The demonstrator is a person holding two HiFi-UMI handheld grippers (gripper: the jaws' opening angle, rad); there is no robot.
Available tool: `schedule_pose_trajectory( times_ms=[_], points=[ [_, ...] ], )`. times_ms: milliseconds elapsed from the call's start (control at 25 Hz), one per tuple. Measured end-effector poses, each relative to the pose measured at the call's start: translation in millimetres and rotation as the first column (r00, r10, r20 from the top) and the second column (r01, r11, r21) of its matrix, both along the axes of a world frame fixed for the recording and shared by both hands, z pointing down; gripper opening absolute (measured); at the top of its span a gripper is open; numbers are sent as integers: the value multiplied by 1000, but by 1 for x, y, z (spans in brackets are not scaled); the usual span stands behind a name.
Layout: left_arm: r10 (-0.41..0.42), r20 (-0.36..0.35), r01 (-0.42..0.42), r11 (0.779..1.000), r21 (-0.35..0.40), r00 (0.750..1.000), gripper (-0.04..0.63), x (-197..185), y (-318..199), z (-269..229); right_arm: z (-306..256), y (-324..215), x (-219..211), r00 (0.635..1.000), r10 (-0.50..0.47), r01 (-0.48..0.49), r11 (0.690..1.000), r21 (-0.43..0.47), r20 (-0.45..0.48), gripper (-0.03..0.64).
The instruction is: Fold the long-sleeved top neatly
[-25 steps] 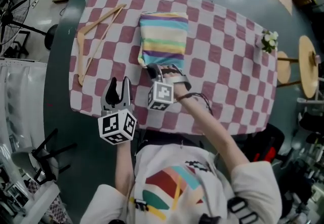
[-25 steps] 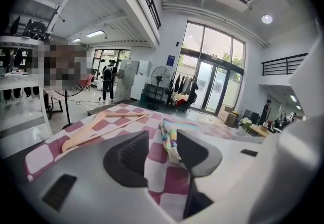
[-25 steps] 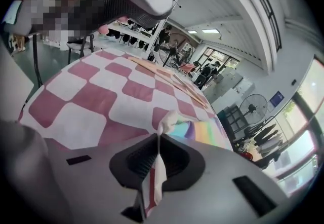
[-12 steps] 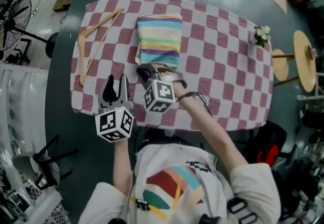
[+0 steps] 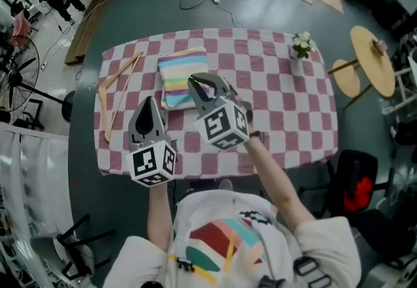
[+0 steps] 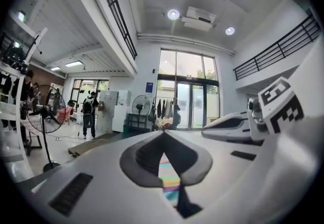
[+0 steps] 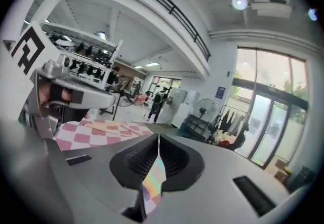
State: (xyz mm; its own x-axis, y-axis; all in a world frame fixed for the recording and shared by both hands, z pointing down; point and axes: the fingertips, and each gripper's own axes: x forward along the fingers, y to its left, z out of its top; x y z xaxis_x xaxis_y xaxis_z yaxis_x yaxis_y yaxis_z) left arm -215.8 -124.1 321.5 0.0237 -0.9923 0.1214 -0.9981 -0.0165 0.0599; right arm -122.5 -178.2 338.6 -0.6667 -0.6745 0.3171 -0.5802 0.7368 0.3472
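Now the left gripper [image 5: 149, 103] has just snapped its jaws together on nothing, the right gripper [image 5: 197, 84] is pinched shut and empty, and the folded striped top [image 5: 181, 69] lies on the checked tablecloth [image 5: 280, 94].

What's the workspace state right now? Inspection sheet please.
Surface: table under pink-and-white checked cloth, flat.
Job's things: pastel-striped long-sleeved top, folded, lying on the cloth.
Clutter: wooden clothes hanger left of the top; small white flower bunch near the far right corner.
Grippers: left gripper just closed, empty; right gripper shut, empty.
Cables: dark cable on the floor beyond the table.
Surroundings: round wooden side tables at right.
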Motion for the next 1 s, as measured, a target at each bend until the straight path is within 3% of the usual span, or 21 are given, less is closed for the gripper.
schedule_pose_trajectory(
  times_ms=[200, 480, 760, 1000],
  points=[
    [94, -17, -95, 995, -44, 995, 6, 55, -1, 3, -23, 18, 74, 974, 207, -204, 978, -36, 89, 11],
    [214, -31, -216, 969, -123, 976, 6, 112, 17, 29, 8, 61, 163, 880, 443, -410, 891, -194, 173, 6],
    [244, -67, -252, 950, -182, 967, 6, 126, 25, 50, 42, 87, 199, 829, 543, -492, 822, -286, 132, 6],
    [242, -79, -253, 946, -202, 967, 6, 126, 26, 58, 51, 85, 204, 825, 552, -495, 810, -313, 122, 5]
  ],
)
